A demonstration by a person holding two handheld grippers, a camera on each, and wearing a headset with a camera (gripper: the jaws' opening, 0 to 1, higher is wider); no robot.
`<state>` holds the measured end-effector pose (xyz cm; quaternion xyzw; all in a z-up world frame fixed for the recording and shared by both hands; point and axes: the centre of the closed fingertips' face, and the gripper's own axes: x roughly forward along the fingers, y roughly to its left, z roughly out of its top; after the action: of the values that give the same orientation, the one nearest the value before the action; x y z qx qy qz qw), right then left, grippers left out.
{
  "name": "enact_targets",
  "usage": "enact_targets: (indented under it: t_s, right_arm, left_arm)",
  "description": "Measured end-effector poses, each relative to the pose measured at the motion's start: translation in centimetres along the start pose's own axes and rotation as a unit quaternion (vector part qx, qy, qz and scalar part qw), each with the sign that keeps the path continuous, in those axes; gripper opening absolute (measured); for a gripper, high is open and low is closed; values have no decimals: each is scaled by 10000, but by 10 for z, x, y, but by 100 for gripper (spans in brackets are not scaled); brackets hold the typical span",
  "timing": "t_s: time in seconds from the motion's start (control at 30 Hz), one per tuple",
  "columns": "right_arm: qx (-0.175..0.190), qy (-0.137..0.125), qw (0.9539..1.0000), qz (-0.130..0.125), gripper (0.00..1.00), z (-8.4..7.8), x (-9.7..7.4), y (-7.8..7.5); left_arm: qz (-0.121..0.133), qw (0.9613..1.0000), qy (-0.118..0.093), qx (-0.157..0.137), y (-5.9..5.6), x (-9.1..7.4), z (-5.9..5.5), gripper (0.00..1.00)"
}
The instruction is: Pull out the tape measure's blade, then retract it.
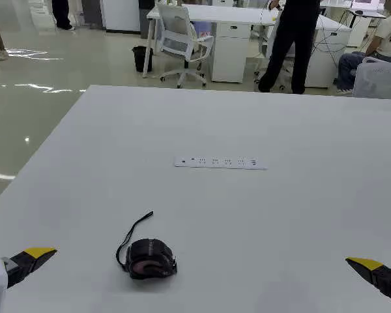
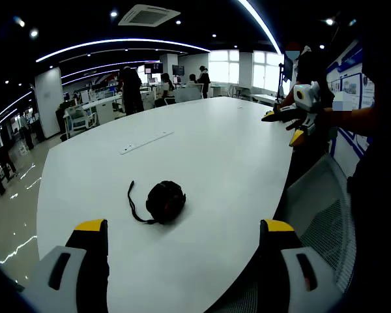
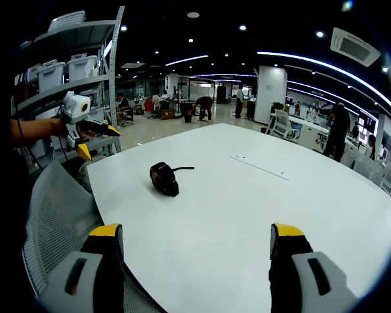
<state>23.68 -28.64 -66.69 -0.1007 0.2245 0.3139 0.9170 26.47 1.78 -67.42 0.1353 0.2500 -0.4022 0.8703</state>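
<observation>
Left gripper [image 2: 186, 227]: jaws spread wide, yellow tips far apart, nothing between them but bare white table [image 1: 293, 215]. It holds nothing and touches nothing.

Right gripper [image 3: 195, 229]: same condition, jaws fully apart, nothing gripped, no contact with anything.

Tape measure [image 2: 165, 201]: black round case, lying on the table ahead of my left gripper, well apart from its tips. In the left gripper view it sits within the span of the two jaws, a little toward the left-hand jaw. From the right gripper it lies ahead and off toward the left-hand jaw's side, farther away than from the left one. In the head view it rests between my two grippers, nearer the left.

Wrist strap [image 1: 133, 229]: thin black loop, attached to the case, trailing on the table on the side away from my grippers.

Power strip [image 1: 219, 162]: white, flat on the table, beyond the tape measure, well apart from it and from both grippers.

Cross-check: the left gripper view catches my right gripper off to the side, hand-held, its yellow tips parted. The right gripper view catches the left one likewise, tips parted.
</observation>
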Motion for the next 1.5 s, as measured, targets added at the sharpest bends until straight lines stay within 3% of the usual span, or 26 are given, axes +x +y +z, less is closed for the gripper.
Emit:
enact_targets:
  t_s: [0.37,0.87,1.2,1.5]
  right_arm:
    - [-38,20,10000,60,95,-1,2,0]
    - [-419,84,9985,348,84,1,16,-4]
    - [-753,135,9944,734,74,3,38,-4]
    - [-1131,202,9865,1167,66,8,67,-6]
  left_arm:
    - [2,10000,38,27,1,2,-1,93]
    - [-165,9988,185,425,14,20,2,85]
    - [-407,9948,270,895,27,42,6,73]
    - [-772,9881,522,1221,29,67,1,66]
